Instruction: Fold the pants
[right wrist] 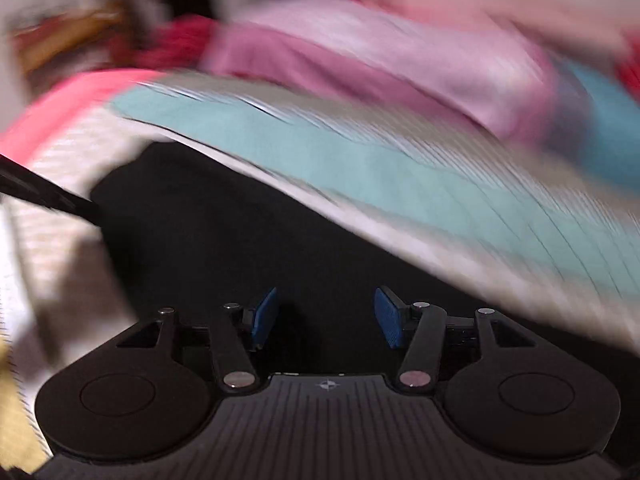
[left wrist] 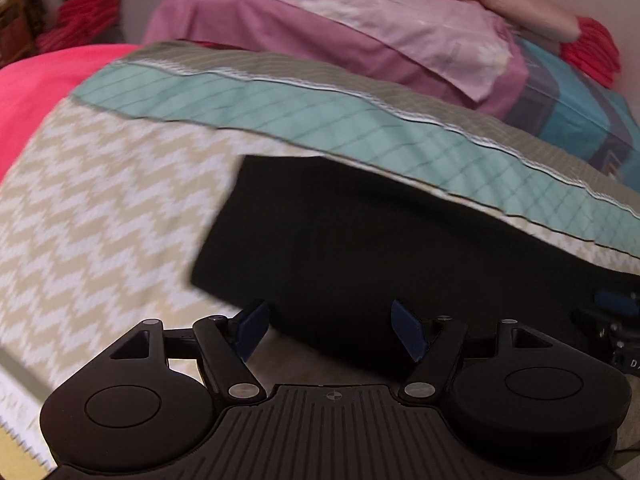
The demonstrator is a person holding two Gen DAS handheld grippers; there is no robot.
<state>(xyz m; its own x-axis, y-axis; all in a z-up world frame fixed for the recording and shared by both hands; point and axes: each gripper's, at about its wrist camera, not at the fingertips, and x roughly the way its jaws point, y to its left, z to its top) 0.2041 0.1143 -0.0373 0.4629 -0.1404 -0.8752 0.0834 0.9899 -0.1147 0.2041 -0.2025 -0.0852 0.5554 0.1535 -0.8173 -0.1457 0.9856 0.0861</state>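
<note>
Down at the bottom of the left wrist view, the left tongs (left wrist: pixel 330 330) sit spread apart with nothing between the blue pads (left wrist: pixel 252 330), just hovering at the near edge of the black pants (left wrist: pixel 360 248). The pants lie flat as a dark, folded-looking slab across the middle and right of that frame, on the bed's beige-and-white zigzag cover (left wrist: pixel 100 200). At the lower right edge the other tool's blue tip (left wrist: pixel 616 302) pokes in over the dark fabric. The right wrist view is pretty smeared, but the right tongs (right wrist: pixel 326 320) also stand parted at the bottom center, pads empty, over the pants (right wrist: pixel 240 240), which fill the middle of that frame. Further back, a teal quilted band (left wrist: pixel 280 108) runs diagonally from upper left to right, with a pink blanket (left wrist: pixel 36 96) at the left edge. Beyond that, toward the top, there's a purple pillow (left wrist: pixel 320 28) and a blue plaid one (left wrist: pixel 580 108) at the upper right.
</note>
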